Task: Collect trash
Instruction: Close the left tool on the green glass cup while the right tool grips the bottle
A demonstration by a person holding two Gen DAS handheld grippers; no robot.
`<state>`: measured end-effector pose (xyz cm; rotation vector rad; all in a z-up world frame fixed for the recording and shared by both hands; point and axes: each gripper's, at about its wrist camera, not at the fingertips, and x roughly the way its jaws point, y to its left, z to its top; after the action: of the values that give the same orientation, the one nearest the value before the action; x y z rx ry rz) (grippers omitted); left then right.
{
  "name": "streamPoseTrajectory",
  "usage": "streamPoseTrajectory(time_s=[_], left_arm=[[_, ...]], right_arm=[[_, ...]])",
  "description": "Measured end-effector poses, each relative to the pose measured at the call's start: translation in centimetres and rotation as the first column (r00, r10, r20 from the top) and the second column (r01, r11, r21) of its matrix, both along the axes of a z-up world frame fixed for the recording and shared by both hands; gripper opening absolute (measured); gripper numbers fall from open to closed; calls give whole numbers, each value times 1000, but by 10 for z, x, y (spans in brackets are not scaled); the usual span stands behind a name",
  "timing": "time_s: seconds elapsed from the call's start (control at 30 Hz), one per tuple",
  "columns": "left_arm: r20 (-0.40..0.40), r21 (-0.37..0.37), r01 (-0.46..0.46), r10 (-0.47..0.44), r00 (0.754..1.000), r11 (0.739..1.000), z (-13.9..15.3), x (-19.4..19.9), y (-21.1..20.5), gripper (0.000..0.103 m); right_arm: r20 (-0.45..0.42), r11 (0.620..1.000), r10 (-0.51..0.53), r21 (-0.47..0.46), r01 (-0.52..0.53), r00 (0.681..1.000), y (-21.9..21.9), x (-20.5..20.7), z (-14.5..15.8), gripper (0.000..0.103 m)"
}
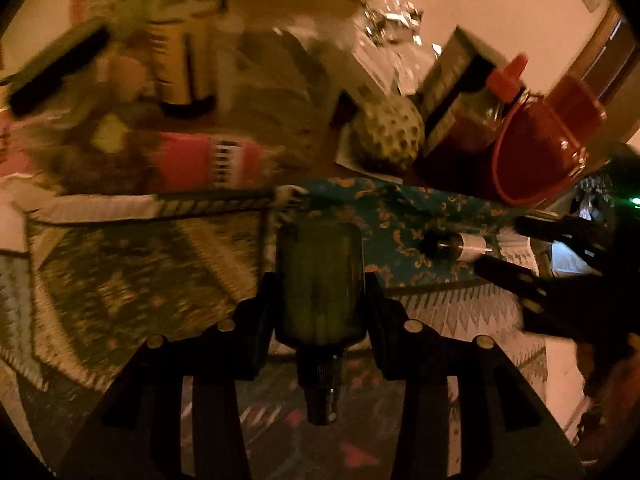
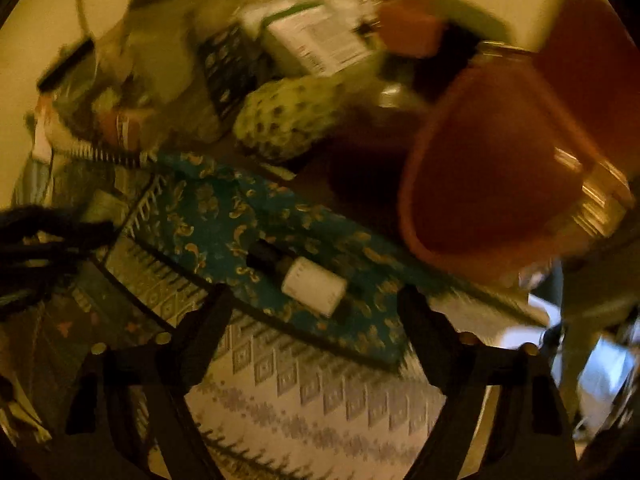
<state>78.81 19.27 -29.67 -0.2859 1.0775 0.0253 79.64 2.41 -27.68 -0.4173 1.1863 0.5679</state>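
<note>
While the left gripper point(image 1: 320, 300) has its jaws closed on a small dark green bottle point(image 1: 320, 280), held with its neck pointing back toward the camera, the right gripper point(image 2: 316, 308) hangs with jaws spread wide and nothing between them. Just ahead of it a little vial with a white label point(image 2: 314, 286) lies on its side on a teal patterned cloth point(image 2: 224, 216), untouched.

By my reading, the job is only partly done: one piece is in hand but not yet dropped anywhere, and the vial looks like the next pickup. A tipped red bucket point(image 2: 492, 184) just beyond the cloth may be the bin, though that is a guess.

Clutter crowds the table point(image 1: 256, 120) behind: a bumpy green custard apple point(image 2: 288, 120), a red-capped jar point(image 1: 496, 96), boxes point(image 2: 320, 40) and crumpled foil point(image 1: 394, 20). Both views are blurred. The bucket's rim overhangs the cloth near the vial, leaving tight room on that side.
</note>
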Motion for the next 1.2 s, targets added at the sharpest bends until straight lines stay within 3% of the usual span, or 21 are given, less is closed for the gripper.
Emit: streamPoseTrajectory(time_s=[0.17,0.27,0.37,0.57,0.77,0.9,1.2], left_arm=[[28,-18,-44,44,999,999,24,-21,19,41],[40,-27,-61,62,997,998,30,-26,23,41],[50,-22,-56,57,997,998,36,-31,26,41],[85,-23,-41,43,995,999,50,-38,16,41],[153,-26,-26,29,988,999,82,-48,-6,41],[219,-22,-22,26,975,1000,111,-62,-25,41],[400,0,-106,97,911,994,184,-130,-73,41]], right_arm=[[-80,993,64,-92,-71,995,20,9,-29,45],[-91,995,55,-72,-62,994,22,8,-31,34],[-102,999,25,-28,-28,994,22,6,-32,28],[-126,998,-41,48,47,991,20,-16,-24,26],[-82,977,-115,172,128,990,-4,-60,26,26],[1,958,-169,236,164,986,-31,-88,75,26],[191,916,-212,382,127,958,-91,-133,157,26]])
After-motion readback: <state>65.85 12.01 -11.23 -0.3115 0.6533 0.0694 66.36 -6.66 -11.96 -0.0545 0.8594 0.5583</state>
